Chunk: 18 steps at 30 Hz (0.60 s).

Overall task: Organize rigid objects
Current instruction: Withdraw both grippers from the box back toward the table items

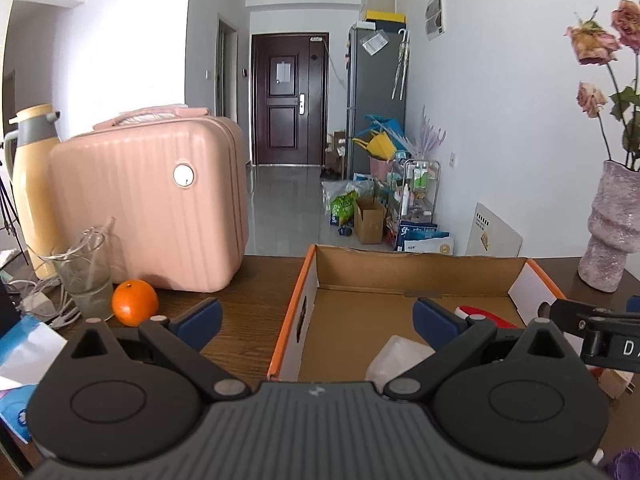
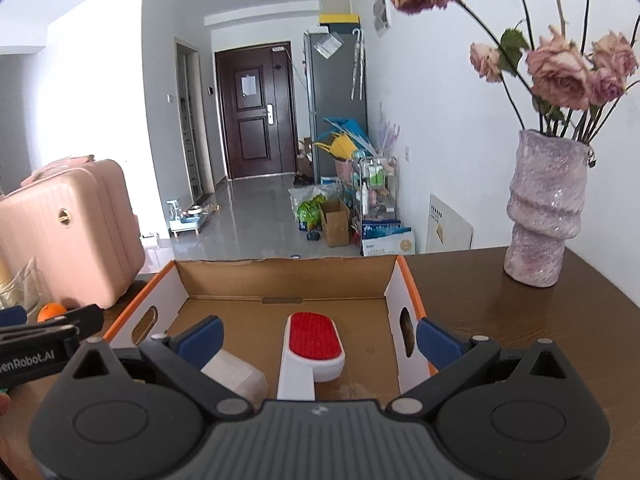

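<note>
An open cardboard box with orange edges lies on the brown table; it also shows in the left wrist view. Inside lie a white brush with a red pad and a whitish block. The left wrist view shows the brush and the block too. My right gripper is open and empty, above the box's near part, its jaws either side of the brush. My left gripper is open and empty, over the box's left wall.
A pink case, an orange, a glass and a yellow flask stand left of the box. A purple vase with dried roses stands right of it. Cables and paper lie at the near left.
</note>
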### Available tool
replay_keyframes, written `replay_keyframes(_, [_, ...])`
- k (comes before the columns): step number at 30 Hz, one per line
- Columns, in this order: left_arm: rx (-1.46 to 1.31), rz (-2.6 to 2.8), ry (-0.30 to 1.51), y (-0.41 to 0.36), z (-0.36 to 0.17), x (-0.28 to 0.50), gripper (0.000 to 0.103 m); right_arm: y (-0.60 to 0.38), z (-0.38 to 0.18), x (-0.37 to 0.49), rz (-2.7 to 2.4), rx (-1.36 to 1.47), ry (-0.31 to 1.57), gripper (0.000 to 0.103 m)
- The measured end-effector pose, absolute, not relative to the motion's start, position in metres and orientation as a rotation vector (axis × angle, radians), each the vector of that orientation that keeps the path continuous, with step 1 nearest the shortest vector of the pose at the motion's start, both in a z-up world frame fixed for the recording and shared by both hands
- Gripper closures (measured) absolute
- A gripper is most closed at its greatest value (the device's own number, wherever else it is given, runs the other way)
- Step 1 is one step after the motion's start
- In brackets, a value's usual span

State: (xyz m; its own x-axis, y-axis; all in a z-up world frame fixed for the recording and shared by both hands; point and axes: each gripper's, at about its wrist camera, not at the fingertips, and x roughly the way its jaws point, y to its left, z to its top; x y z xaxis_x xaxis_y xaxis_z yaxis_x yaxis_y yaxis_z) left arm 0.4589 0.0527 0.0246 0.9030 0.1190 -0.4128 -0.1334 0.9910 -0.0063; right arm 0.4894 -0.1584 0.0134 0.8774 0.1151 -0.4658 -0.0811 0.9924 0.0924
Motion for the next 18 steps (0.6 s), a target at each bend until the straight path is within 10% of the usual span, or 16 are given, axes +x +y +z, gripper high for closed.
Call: replay_keyframes(18, [-0.038, 0.095, 0.384, 0.061, 0.021, 0.371, 0.0, -0.173, 0.017, 0.4, 0.154, 0.04, 0.382, 0.0])
